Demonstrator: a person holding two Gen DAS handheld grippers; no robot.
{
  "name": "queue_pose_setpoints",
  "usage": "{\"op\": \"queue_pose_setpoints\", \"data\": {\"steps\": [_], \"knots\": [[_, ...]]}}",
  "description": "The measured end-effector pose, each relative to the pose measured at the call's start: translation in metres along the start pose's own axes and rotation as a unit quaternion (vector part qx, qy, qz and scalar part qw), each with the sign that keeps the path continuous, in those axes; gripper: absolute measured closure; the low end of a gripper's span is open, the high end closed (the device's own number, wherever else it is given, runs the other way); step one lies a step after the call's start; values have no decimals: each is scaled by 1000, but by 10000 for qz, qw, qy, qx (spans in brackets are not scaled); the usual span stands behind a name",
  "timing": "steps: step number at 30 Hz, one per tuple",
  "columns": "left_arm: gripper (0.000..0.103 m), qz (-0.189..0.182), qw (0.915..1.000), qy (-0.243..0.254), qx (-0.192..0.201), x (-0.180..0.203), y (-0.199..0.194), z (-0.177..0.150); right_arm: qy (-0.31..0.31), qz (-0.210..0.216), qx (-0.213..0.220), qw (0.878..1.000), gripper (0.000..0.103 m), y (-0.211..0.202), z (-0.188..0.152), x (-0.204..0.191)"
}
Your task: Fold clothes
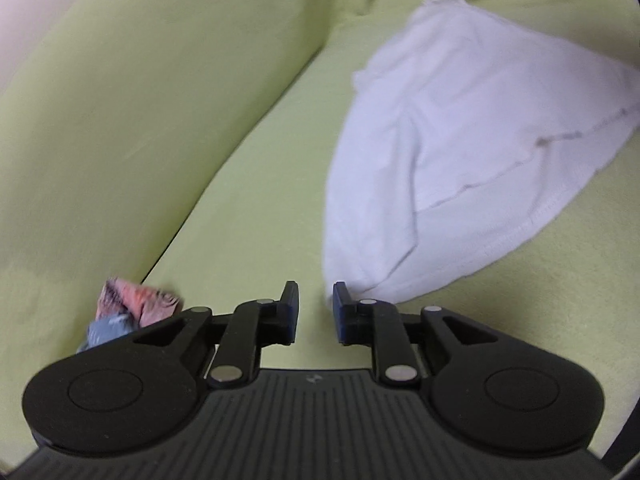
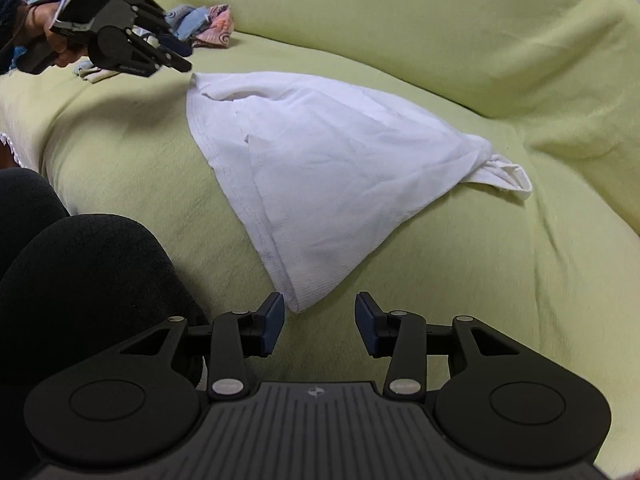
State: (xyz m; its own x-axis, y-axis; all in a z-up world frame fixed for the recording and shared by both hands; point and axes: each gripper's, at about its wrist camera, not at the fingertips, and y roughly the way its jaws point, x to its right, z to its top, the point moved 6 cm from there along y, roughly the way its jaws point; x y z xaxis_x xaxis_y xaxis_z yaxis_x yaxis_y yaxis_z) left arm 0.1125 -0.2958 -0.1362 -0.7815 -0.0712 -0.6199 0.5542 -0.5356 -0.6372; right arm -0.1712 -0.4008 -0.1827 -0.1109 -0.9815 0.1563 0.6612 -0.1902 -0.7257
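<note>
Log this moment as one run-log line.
white garment: folded on green cover | left gripper: open, empty | right gripper: open, empty

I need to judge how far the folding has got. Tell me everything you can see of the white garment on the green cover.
The white garment is soft knit cotton by its look, with stitched hems along its edges. It lies folded over itself into a rough triangle on the green cover, layers slightly rumpled, with a small bunched tail sticking out at its far right corner. Its near corner points toward the right gripper, whose pads do not press it. The left gripper hovers by its far left corner.
</note>
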Motion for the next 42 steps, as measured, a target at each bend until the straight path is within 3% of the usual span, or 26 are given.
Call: {"op": "queue_pose_setpoints", "data": {"steps": [4,7,8,11,16,18,20,24,27,32,37,42], "knots": [[83,13,9982,598,-62,14,13,-4,-50,2,10,10000,57,2,1,2],[83,188,9900,1399,-32,29,18,-5,-50,18,-30,10000,57,5,1,3],[82,303,9834,1789,5,35,19,-6,-46,14,-36,10000,56,5,1,3],[78,723,9532,2934,97,51,26,-13,28,25,-32,10000,55,6,1,5],[79,1063,9056,4095,280,67,41,-21,78,16,-46,10000,55,8,1,7],[79,1126,8919,4357,436,72,43,-22,87,-2,-41,10000,55,7,0,8],[79,1088,8878,4425,649,77,40,-19,100,-17,-52,9999,54,7,-1,9],[79,1088,8953,4256,739,79,45,-15,126,-53,-99,9999,54,7,-4,11],[79,894,9292,3528,643,75,36,2,122,-61,-107,9998,52,7,-4,10],[74,614,9484,3020,748,82,36,18,125,-76,-90,9999,51,7,-2,11],[74,784,9582,2693,569,77,45,20,127,-112,-86,9998,51,5,-4,13],[80,891,9592,2662,331,64,54,17,164,-161,-51,9997,50,2,-3,15]]}}
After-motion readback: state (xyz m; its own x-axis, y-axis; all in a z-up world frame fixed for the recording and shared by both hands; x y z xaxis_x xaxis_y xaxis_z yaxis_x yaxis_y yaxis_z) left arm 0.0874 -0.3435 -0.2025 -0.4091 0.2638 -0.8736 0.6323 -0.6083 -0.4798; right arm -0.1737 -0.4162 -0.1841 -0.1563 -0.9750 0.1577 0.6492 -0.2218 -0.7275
